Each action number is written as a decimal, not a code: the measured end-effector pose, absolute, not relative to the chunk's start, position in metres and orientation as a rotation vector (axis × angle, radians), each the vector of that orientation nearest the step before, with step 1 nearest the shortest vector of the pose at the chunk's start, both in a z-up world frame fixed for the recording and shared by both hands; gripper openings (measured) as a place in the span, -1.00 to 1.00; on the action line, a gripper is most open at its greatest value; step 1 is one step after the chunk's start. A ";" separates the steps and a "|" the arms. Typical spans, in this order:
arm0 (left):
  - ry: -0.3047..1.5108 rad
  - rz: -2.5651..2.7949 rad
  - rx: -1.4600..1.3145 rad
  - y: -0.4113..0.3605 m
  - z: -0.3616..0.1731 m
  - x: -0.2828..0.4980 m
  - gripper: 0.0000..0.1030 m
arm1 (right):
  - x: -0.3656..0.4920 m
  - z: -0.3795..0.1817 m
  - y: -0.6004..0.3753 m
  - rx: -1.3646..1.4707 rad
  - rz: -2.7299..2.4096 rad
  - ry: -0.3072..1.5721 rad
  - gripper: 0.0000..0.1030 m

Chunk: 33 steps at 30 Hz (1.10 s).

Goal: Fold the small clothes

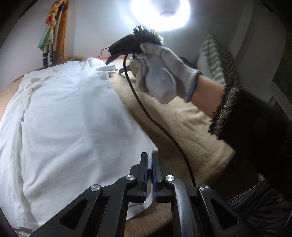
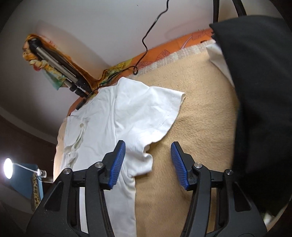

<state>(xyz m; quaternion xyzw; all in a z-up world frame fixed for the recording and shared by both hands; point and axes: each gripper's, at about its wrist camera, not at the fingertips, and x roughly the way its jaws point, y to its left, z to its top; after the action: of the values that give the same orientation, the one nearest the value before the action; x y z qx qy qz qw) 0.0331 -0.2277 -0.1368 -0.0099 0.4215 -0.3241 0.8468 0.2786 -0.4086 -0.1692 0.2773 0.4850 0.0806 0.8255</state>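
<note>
A white T-shirt [image 1: 69, 113] lies spread on a beige blanket [image 1: 182, 131]. My left gripper [image 1: 150, 164] is shut on the shirt's near hem corner, with white cloth pinched between the blue pads. In the right wrist view the same T-shirt [image 2: 113, 116] shows with its short sleeve [image 2: 164, 107] spread to the right. My right gripper [image 2: 147, 164] is open, its blue pads [image 2: 118, 164] wide apart just above the sleeve's armpit area. It also shows in the left wrist view [image 1: 118, 66], held by a gloved hand [image 1: 164, 76] at the shirt's far end.
The beige blanket [image 2: 200, 127] covers the surface, with an orange patterned cloth [image 2: 164, 52] along its far edge. A folded tripod [image 2: 60, 67] leans at the wall. A black cable [image 1: 155, 125] crosses the blanket. A striped pillow [image 1: 215, 60] lies at right. A ring light [image 1: 160, 12] glares overhead.
</note>
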 end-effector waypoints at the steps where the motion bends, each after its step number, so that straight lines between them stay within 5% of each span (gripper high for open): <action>1: 0.889 -0.680 -0.027 -0.225 -0.136 0.034 -0.98 | 0.281 -0.171 -0.407 0.594 0.172 1.028 -0.01; 3: 0.887 -0.675 -0.037 -0.222 -0.135 0.034 -0.98 | 0.288 -0.174 -0.400 0.574 0.164 1.028 -0.31; 5: 0.884 -0.672 -0.049 -0.217 -0.133 0.033 -0.98 | 0.294 -0.174 -0.391 0.537 0.151 1.040 -0.81; 21: 0.878 -0.559 -0.230 -0.131 -0.126 0.028 -0.98 | 0.307 -0.107 -0.277 0.230 0.170 0.931 -0.88; 33: 0.918 -0.432 -0.320 -0.075 -0.141 0.024 -0.98 | 0.326 -0.125 -0.173 0.058 0.260 0.985 -0.88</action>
<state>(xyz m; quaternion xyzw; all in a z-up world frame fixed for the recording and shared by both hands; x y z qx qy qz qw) 0.0243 -0.0746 -0.1405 -0.1524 0.4376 -0.2060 0.8619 0.3256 -0.1726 -0.1253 0.0275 0.4715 0.1245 0.8726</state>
